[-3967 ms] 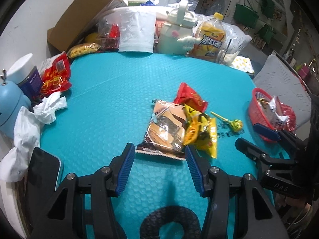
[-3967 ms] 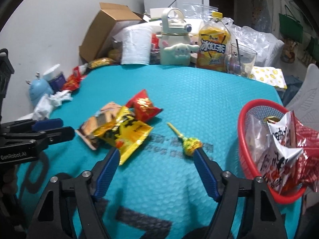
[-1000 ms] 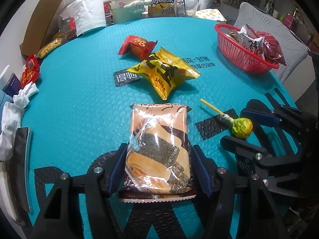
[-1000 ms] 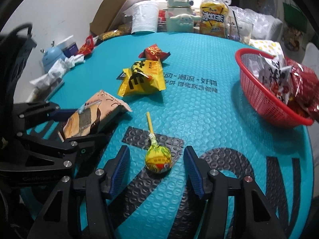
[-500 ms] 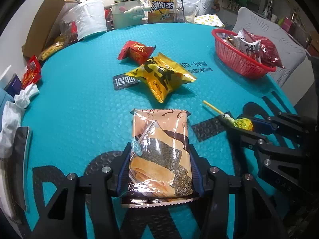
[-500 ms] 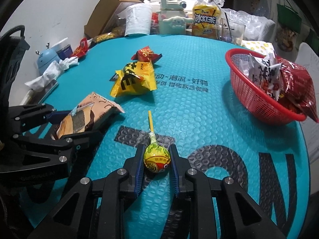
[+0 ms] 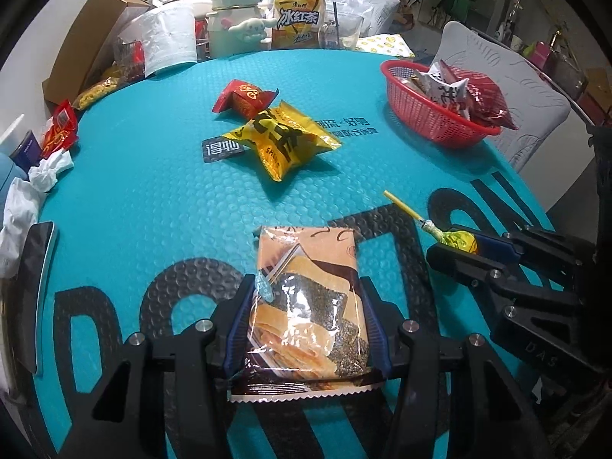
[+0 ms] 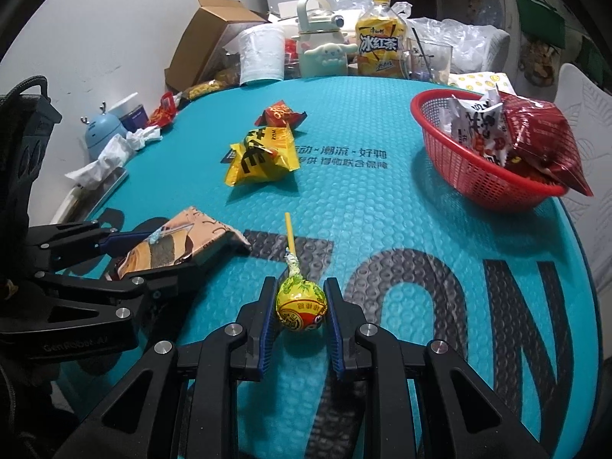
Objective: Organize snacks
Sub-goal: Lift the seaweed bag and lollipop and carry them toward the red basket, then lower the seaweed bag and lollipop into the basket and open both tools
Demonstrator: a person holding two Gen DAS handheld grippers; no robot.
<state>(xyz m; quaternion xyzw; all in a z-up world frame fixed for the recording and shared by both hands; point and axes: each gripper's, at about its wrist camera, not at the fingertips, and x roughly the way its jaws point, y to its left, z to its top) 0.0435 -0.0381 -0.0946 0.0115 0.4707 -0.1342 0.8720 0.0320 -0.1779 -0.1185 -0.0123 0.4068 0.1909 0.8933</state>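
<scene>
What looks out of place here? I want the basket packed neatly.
In the red basket, a dark red packet hangs out over the rim rather than sitting inside. The yellow packet and small red packet lie loose on the mat.

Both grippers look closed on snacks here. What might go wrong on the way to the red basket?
The left gripper pinches the brown pastry packet by its slick side edges, so it may slip or sag out. The right gripper holds the lollipop only by its round wrapped head, and the stick could swing or snag the rim. The red basket is already heaped, so added items might slide off.
</scene>
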